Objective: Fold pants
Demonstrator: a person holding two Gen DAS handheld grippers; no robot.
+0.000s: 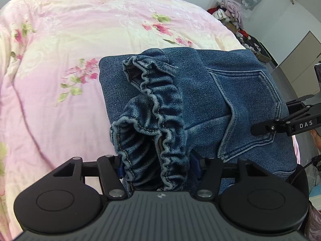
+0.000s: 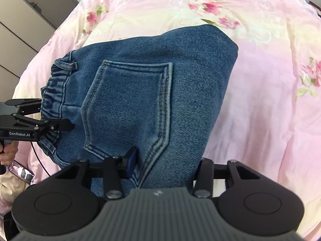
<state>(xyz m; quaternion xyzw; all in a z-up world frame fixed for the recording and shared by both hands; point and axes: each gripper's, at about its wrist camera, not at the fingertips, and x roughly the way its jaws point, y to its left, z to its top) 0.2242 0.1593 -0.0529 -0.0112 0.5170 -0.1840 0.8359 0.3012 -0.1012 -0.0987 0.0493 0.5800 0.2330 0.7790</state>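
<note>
Blue denim pants (image 1: pixel 230 92) lie folded on the pink floral bedspread (image 1: pixel 70 50), back pocket (image 1: pixel 246 108) up. My left gripper (image 1: pixel 158 166) is shut on the ruffled elastic waistband (image 1: pixel 154 120), which bunches up between its blue pads. In the right wrist view my right gripper (image 2: pixel 164 164) is closed around the near edge of the pants (image 2: pixel 180 92) by the pocket (image 2: pixel 128 108); its right finger is hidden under the cloth. The left gripper shows at the left there (image 2: pixel 60 125), at the waistband (image 2: pixel 54 92). The right gripper shows at the right of the left wrist view (image 1: pixel 260 128).
The bedspread (image 2: pixel 270 100) extends far beyond the pants. A pile of clothes (image 1: pixel 230 14) and a grey cabinet (image 1: pixel 301 56) stand past the bed's right edge. Wardrobe doors (image 2: pixel 24 20) stand at the upper left in the right wrist view.
</note>
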